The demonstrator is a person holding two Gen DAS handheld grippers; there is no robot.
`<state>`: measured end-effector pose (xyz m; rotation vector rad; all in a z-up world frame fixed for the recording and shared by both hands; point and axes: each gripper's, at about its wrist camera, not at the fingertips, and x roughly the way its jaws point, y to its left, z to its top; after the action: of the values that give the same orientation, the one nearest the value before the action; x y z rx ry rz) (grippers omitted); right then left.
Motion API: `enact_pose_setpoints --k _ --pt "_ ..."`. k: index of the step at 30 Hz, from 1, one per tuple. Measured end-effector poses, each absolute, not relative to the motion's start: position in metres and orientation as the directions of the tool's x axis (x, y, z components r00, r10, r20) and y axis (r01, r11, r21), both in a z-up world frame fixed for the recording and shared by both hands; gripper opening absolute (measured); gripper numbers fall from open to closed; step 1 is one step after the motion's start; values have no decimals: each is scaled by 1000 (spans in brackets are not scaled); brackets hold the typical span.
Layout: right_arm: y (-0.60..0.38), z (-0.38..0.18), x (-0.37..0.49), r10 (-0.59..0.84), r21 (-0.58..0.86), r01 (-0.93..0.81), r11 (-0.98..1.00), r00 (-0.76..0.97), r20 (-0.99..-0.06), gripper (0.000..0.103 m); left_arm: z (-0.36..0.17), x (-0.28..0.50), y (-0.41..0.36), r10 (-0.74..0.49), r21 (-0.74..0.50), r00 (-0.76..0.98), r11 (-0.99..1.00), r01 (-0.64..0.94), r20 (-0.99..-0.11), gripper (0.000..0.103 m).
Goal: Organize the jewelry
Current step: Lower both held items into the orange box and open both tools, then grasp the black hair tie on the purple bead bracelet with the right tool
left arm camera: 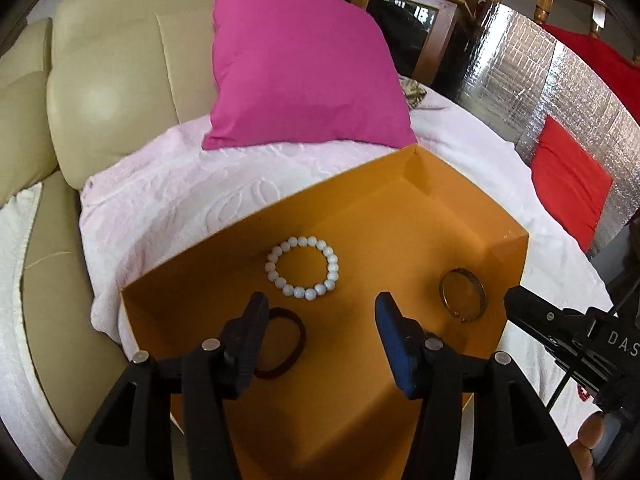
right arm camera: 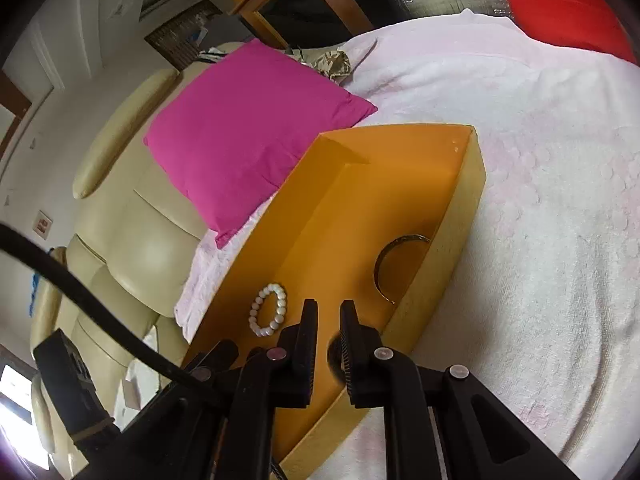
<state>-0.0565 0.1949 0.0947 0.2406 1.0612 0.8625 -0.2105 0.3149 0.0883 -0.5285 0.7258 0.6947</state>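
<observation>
A: Pale pink blanket (left arm camera: 168, 200) covers the bed we work on, and the orange box (left arm camera: 400, 184) sits on it. We take the box as our landmark. Behind it leans a magenta pillow (left arm camera: 296, 68) against a cream padded headboard (left arm camera: 120, 80).

B: Agreed. Inside the box we see three pieces lying flat on the floor. The white bead bracelet (left arm camera: 302, 268) is near the middle, a round loop with no long axis to speak of. The dark band (left arm camera: 284, 344) lies toward the box's near left corner, partly hidden behind a finger.

A: And the metal bangle (left arm camera: 464, 294) rests close to the box's right wall. From our right wrist view the bangle (right arm camera: 394, 264) shows as a thin arc, part of it hidden behind that wall, the part we see curving toward the bead bracelet (right arm camera: 269, 310).

B: Our left gripper (left arm camera: 320, 312) hovers over the near end of the box, its jaws standing well apart with nothing between the pads; the band lies below its left finger (left arm camera: 248, 344), not gripped.

A: Our right gripper (right arm camera: 328, 320) is over the box's near edge, fingers nearly together. Something dark and rounded shows low between them, but we cannot tell what it is or whether it is held.
</observation>
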Motion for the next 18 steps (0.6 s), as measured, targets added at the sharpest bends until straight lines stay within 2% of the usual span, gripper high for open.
enact_pose_setpoints --k 8,11,18 --pt "169 96 -59 669 486 -517 705 257 -697 14 99 -197 292 442 -145 572 691 -709 -691 59" --pt "135 100 -61 626 434 -499 750 322 -710 14 106 -186 269 457 -92 596 738 -668 -660 63" --pt "29 105 -56 544 407 -373 834 424 -724 17 113 -161 214 468 15 642 815 -579 -607 64"
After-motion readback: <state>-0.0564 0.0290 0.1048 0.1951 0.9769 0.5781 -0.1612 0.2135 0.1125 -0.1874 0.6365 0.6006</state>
